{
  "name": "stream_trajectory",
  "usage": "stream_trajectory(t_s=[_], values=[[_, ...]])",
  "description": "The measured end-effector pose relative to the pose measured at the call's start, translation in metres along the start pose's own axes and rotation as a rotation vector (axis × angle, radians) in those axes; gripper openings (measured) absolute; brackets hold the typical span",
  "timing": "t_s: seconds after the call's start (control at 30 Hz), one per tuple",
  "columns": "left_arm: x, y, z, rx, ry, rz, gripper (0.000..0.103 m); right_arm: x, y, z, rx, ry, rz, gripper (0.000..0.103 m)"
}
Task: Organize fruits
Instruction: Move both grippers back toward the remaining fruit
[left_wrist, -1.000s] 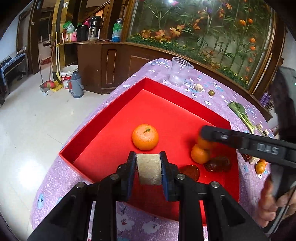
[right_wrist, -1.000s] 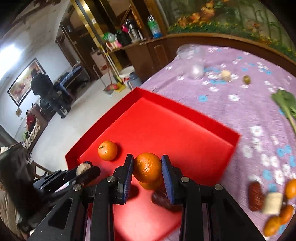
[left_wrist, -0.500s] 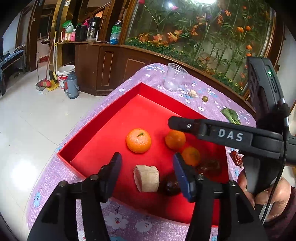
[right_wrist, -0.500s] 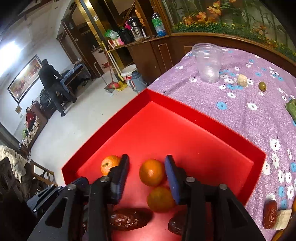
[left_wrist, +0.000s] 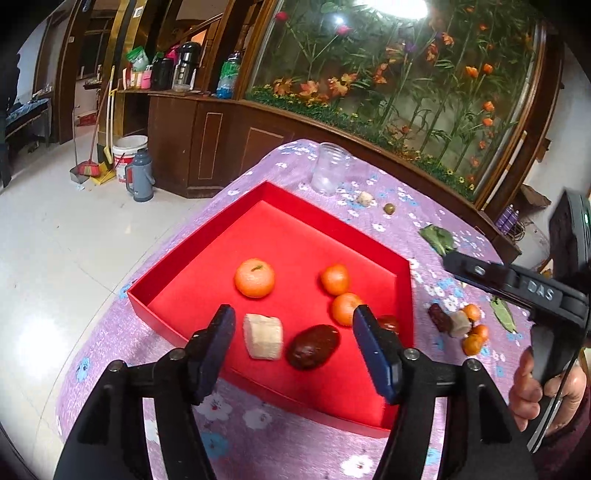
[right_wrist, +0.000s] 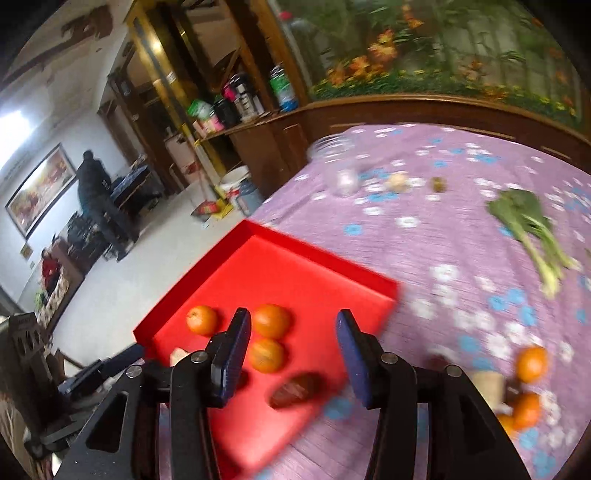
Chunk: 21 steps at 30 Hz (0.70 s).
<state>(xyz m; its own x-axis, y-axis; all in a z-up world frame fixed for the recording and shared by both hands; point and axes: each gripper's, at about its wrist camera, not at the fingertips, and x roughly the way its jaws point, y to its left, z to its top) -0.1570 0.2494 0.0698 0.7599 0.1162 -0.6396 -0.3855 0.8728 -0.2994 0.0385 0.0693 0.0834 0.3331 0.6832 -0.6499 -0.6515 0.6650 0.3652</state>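
Observation:
A red tray on the purple flowered cloth holds three oranges, a pale banana chunk and dark dates. My left gripper is open and empty, raised over the tray's near edge. My right gripper is open and empty, above the tray's right side; its body shows in the left wrist view. To the tray's right lies a loose pile of small oranges, a date and a pale chunk.
A clear plastic cup stands beyond the tray. A pale lump, a small green fruit and leafy greens lie on the cloth. A wooden cabinet and flower mural stand behind. The floor drops off at the left.
Both grippers opened: the left let go of the banana chunk, the right let go of an orange, both into the tray. Both then pulled back and up; the right swung rightwards.

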Motion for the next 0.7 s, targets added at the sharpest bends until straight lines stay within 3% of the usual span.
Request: stream_trajectory(t_s=[0.37, 0.7], values=[[-0.003, -0.063, -0.013, 0.089, 0.030, -0.076, 0.070, -0.112, -0.132, -0.050, 0.200, -0.095, -0.197, 0.058], [0.022, -0.141, -0.034, 0.248, 0.109, -0.157, 0.070, -0.095, -0.157, -0.085, 0.223, -0.037, -0.155, 0.058]])
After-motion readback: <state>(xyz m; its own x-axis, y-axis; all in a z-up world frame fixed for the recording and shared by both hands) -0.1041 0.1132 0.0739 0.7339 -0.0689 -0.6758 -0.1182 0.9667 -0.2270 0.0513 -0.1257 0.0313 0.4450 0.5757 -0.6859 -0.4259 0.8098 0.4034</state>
